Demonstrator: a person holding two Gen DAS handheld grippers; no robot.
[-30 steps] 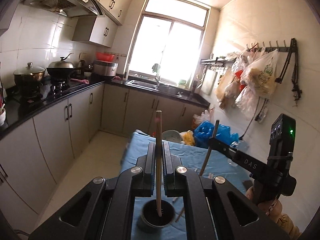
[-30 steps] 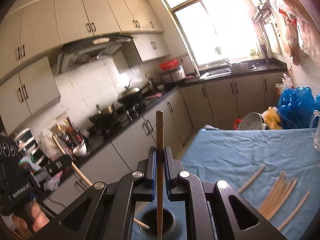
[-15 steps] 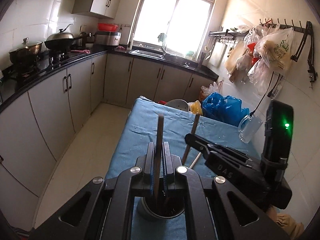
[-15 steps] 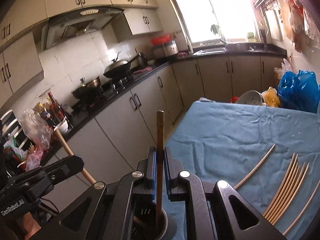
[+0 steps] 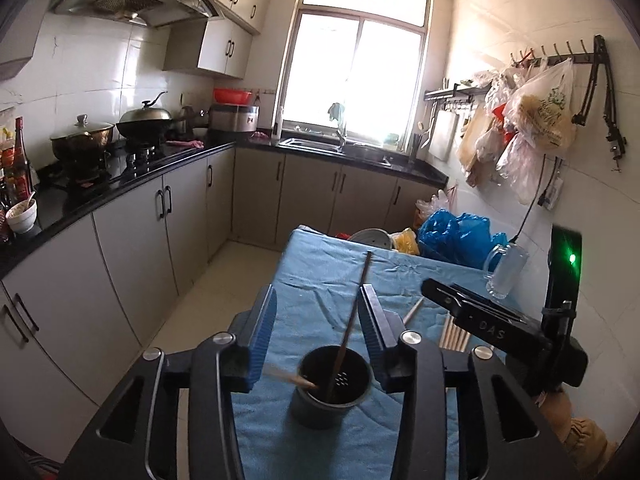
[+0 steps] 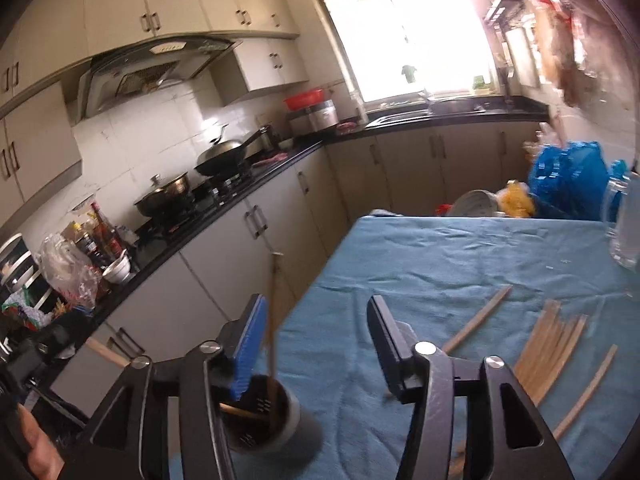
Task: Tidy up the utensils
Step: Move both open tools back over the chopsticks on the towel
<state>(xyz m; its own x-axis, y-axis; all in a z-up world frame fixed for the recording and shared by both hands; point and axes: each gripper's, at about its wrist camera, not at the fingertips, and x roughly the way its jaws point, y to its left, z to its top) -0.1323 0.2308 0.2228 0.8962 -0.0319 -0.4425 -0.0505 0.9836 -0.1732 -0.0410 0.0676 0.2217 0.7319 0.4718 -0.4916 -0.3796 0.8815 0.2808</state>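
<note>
A: Since both claws have just been spreading, where do we stand? The left claw (image 5: 316, 328) is parted over the cup (image 5: 331, 384), and the dark chopstick (image 5: 352, 328) stands loose between its pads, touching neither that I can see, its foot down inside the cup.

B: Same on my side. The right claw (image 6: 316, 344) is wide apart with nothing gripped; a brown chopstick (image 6: 273, 312) leans just beside its blue pad (image 6: 248, 344), its lower end in the cup (image 6: 272, 420). I judge both sticks delivered, so this is the release step.

A: Next, lift clear without knocking the leaning sticks, then go for the loose bundle (image 6: 552, 344) lying on the blue cloth (image 6: 440, 256), to the right of the cup.

B: Room? The cup sits near the left edge of the bench (image 6: 344, 240), with the drop to the floor just beyond it. A nudge that way could tip it off.

A: Right of the cup the cloth is open as far as the bundle; the glass mug (image 5: 505, 270) stands well beyond, near the wall. The other claw hangs close beside the cup, so withdraw one at a time.
</note>
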